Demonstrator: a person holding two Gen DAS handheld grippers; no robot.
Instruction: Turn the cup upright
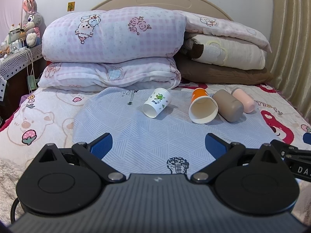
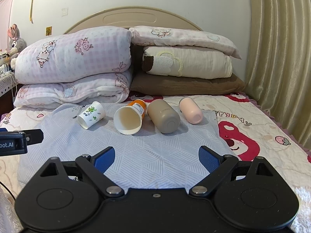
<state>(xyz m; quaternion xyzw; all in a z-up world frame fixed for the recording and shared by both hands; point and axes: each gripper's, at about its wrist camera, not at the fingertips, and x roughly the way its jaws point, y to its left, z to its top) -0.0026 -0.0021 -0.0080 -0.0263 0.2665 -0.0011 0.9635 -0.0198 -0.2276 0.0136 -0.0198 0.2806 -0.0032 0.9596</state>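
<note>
Several cups lie on their sides on a pale blue-grey patterned cloth (image 1: 136, 128) on the bed. From left to right: a white paper cup with green leaves (image 1: 157, 102) (image 2: 91, 114), an orange paper cup with its mouth toward me (image 1: 203, 106) (image 2: 129, 117), a taupe cup (image 1: 229, 104) (image 2: 164, 115), and a pink cup (image 1: 244, 100) (image 2: 191, 110). My left gripper (image 1: 158, 145) is open and empty, well short of the cups. My right gripper (image 2: 156, 158) is open and empty, also short of them. Part of the left gripper shows at the left edge of the right wrist view (image 2: 19, 140).
Folded pink quilts (image 1: 112, 44) and stacked pillows (image 1: 225, 58) sit right behind the cups against the headboard. A curtain (image 2: 279, 58) hangs on the right. A side table with a plush rabbit (image 1: 31, 23) and cables stands at the left.
</note>
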